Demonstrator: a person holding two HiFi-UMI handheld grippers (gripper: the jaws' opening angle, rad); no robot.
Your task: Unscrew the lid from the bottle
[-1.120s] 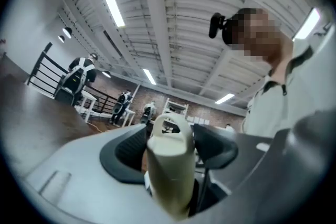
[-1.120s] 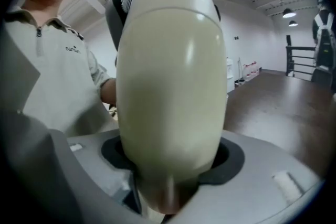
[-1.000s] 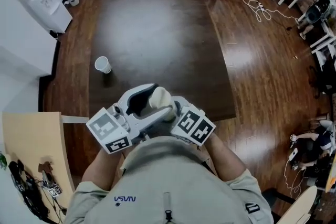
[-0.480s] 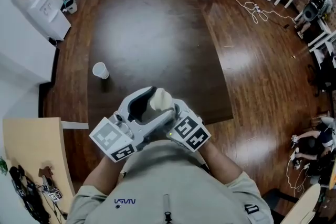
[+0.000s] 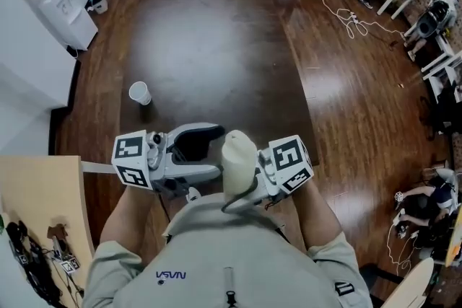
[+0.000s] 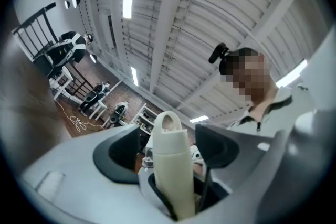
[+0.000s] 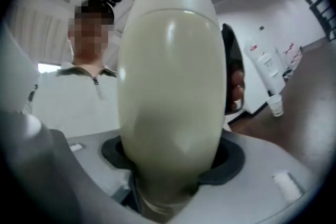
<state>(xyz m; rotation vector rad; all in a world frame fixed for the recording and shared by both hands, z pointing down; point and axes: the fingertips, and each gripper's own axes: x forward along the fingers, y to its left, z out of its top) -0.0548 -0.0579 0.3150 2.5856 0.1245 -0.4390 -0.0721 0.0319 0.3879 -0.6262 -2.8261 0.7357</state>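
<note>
My right gripper (image 5: 245, 173) is shut on a cream bottle (image 5: 238, 155) and holds it close in front of the person's chest. In the right gripper view the bottle (image 7: 170, 86) fills the middle, pinched between the black pads (image 7: 231, 157). My left gripper (image 5: 216, 150) lies level just left of the bottle. Its jaws have just been opening. In the left gripper view the bottle (image 6: 170, 165) stands in the gap between the pads (image 6: 118, 155) with space on both sides, and a small loop shows at its top. Whether the lid is on I cannot tell.
A dark wooden table (image 5: 209, 47) stretches ahead with a white paper cup (image 5: 140, 91) on its left side. A water dispenser (image 5: 61, 0) stands far left and a pale desk (image 5: 43, 205) near left. Chairs and a white cable (image 5: 339, 3) lie beyond the table at the right.
The two grippers, close together around the bottle before, have drawn apart. The right one has lifted and swung right with the bottle; the left has turned level and let go.
</note>
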